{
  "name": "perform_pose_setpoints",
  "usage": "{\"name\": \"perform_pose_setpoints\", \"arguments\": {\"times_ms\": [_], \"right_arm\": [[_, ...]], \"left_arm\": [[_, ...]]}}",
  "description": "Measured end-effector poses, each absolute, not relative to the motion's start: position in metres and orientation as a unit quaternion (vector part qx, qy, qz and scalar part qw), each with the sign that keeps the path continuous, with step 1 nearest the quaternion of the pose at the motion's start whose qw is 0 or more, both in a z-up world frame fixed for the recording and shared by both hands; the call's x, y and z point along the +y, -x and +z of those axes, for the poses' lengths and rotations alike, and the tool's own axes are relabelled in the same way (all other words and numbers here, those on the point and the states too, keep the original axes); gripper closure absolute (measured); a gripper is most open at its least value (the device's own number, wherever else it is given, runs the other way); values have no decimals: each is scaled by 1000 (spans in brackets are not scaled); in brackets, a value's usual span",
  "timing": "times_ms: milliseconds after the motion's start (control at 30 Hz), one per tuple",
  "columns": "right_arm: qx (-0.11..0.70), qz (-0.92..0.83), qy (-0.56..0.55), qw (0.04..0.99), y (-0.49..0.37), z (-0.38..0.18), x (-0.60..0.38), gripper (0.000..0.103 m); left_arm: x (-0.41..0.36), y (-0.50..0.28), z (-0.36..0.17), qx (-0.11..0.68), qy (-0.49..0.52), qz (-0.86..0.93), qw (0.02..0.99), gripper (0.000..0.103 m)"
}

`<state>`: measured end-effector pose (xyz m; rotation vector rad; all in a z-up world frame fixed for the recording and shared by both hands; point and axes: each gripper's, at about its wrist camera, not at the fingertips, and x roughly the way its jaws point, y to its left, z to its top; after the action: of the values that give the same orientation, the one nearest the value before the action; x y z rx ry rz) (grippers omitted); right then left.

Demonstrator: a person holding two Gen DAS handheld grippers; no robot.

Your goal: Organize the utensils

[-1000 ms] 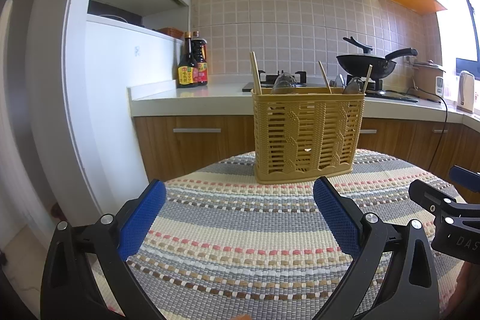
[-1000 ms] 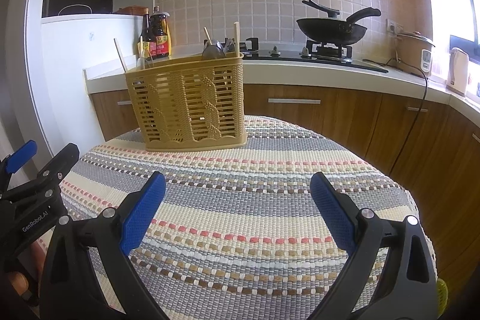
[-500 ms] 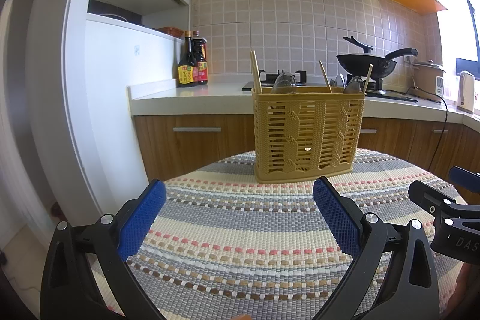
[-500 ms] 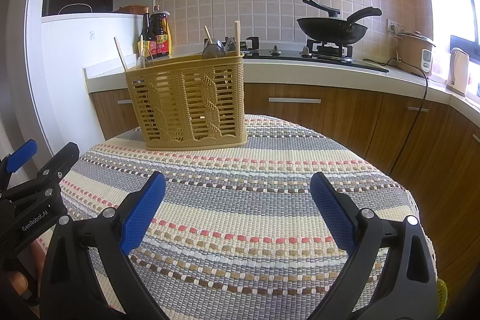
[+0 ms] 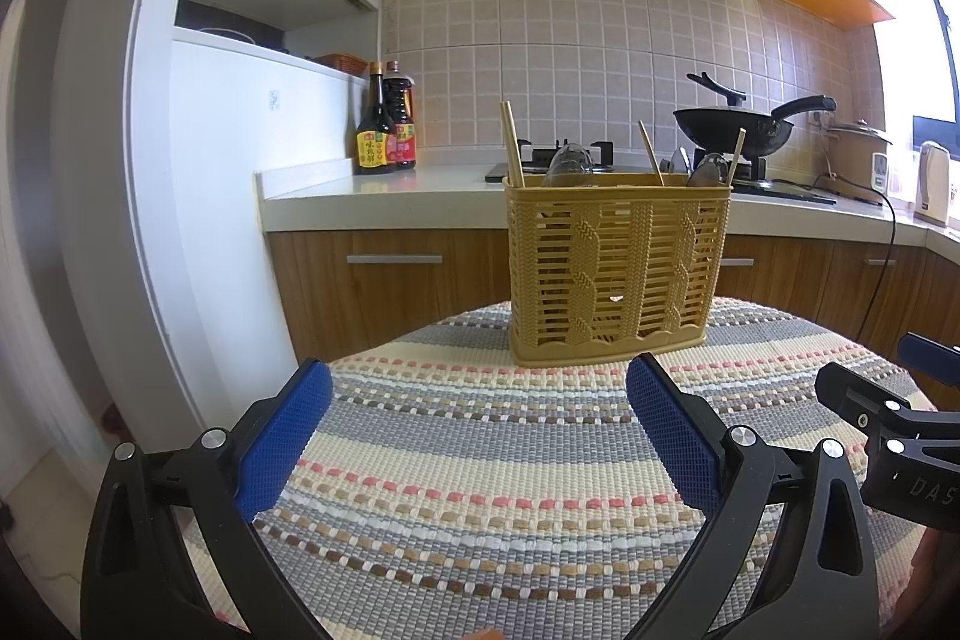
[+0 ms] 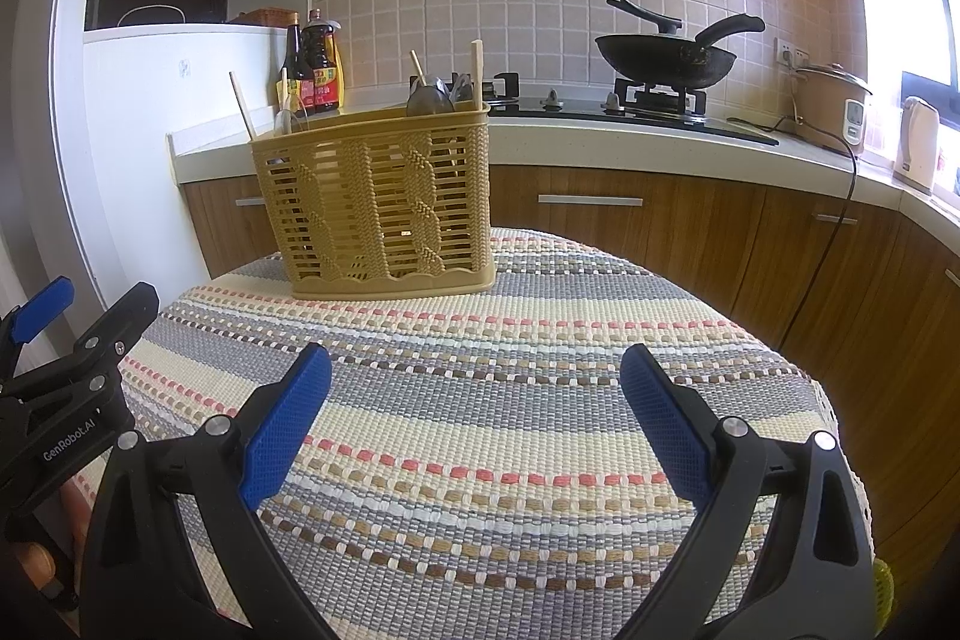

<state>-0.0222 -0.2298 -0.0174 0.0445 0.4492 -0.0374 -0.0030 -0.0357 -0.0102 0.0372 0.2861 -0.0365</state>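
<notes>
- Here, I see the utensil basket [image 5: 615, 268], tan slotted plastic with a braided pattern, standing upright at the far side of the table [image 5: 480, 460] on its striped woven cloth.
- Chopsticks [image 5: 512, 142] and spoons [image 5: 567, 166] poke above its rim.
- My left claw [image 5: 477, 436] is released, holding nothing.
- My right claw [image 6: 474, 424] is likewise spread wide, well short of the basket.

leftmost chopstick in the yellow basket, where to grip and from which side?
Grip the bare upper end of the leftmost chopstick, where it rises above the utensil basket rim, coming down from above. It stands near-upright in the left corner, and the slatted walls shield the rest of it. The left gripper is open and nearer that corner, so it is probably the better choice.
</notes>
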Motion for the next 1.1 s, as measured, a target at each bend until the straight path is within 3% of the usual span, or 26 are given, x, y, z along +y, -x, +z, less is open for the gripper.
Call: {"name": "perform_pose_setpoints", "arguments": {"times_ms": [1100], "right_arm": [[224, -20, -22, 974, 23, -18, -232, 10]], "left_arm": [[-37, 6, -11, 139, -21, -17, 990, 7]]}}
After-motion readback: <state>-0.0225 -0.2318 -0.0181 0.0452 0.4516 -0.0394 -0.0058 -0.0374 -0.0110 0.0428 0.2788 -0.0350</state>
